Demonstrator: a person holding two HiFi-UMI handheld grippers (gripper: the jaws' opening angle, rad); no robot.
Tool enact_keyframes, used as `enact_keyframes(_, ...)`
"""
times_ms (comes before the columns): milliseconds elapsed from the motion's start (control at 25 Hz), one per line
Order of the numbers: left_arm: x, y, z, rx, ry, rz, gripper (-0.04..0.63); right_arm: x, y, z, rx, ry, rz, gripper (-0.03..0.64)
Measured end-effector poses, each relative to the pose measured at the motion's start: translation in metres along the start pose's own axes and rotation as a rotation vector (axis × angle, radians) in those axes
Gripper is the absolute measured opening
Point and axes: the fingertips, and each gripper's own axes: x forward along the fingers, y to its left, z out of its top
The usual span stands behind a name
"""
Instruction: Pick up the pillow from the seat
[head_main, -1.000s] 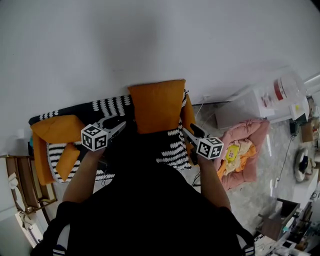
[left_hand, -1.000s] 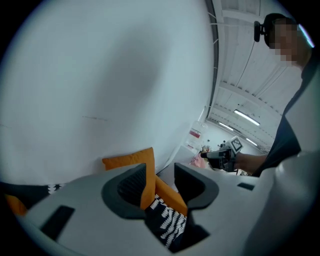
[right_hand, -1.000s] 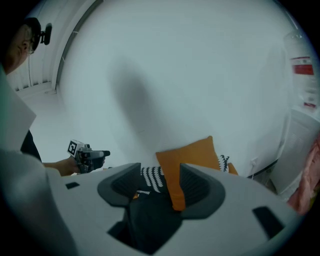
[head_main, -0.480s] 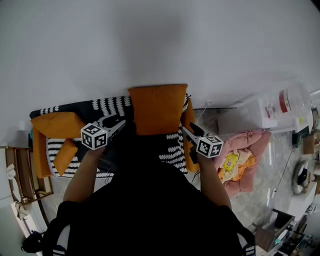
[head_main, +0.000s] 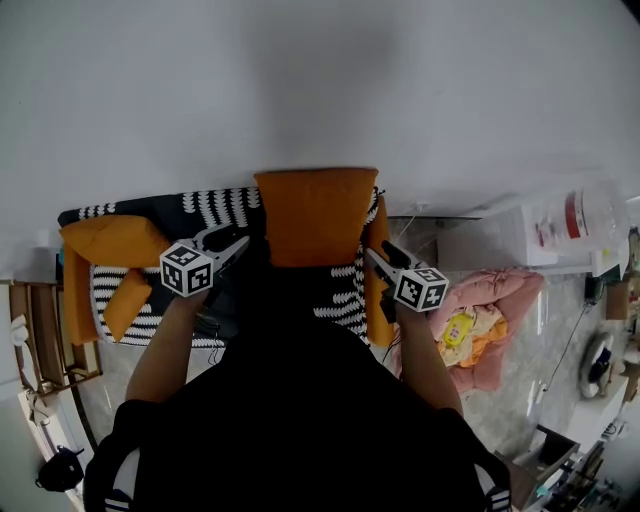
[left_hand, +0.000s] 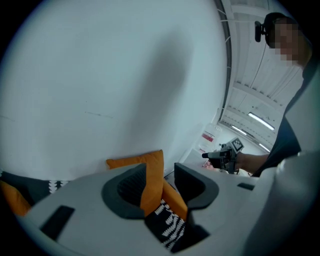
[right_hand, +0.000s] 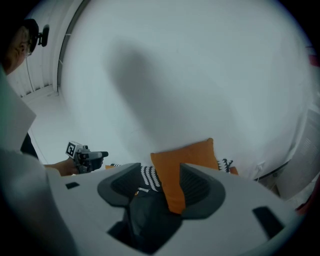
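No wording can be read in front of you. The red label (head_main: 572, 216) on the white container (head_main: 535, 240) is too small to read. The marker cube (head_main: 188, 270) on your left gripper (head_main: 234, 243) and its twin on your right gripper (head_main: 379, 256) show only black-and-white squares.

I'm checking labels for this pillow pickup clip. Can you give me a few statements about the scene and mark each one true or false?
1. The orange pillow stands upright against the wall. True.
2. The left gripper is clamped on the pillow. False: its fingers stand apart and are not pressing on it.
3. The seat cover is plain grey. False: it is black with a white pattern.
4. The right gripper is at the pillow's right side, fingers apart. True.
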Motion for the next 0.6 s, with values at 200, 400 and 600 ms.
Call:
enact_keyframes(200,0.006,0.005,-0.007,-0.017,0.015,0.017,0.17,0.006,-0.013,0.001,0.002,0.019,-0.001,0.247)
enact_keyframes(400,0.013,0.009,-0.013,-0.025,0.032,0.032,0.17,0.008,-0.028,-0.001,0.016,0.032,-0.012,0.247)
enact_keyframes(600,0.018,0.018,-0.016,-0.021,0.047,0.051,0.17,0.021,-0.039,-0.003,0.025,0.045,-0.015,0.247)
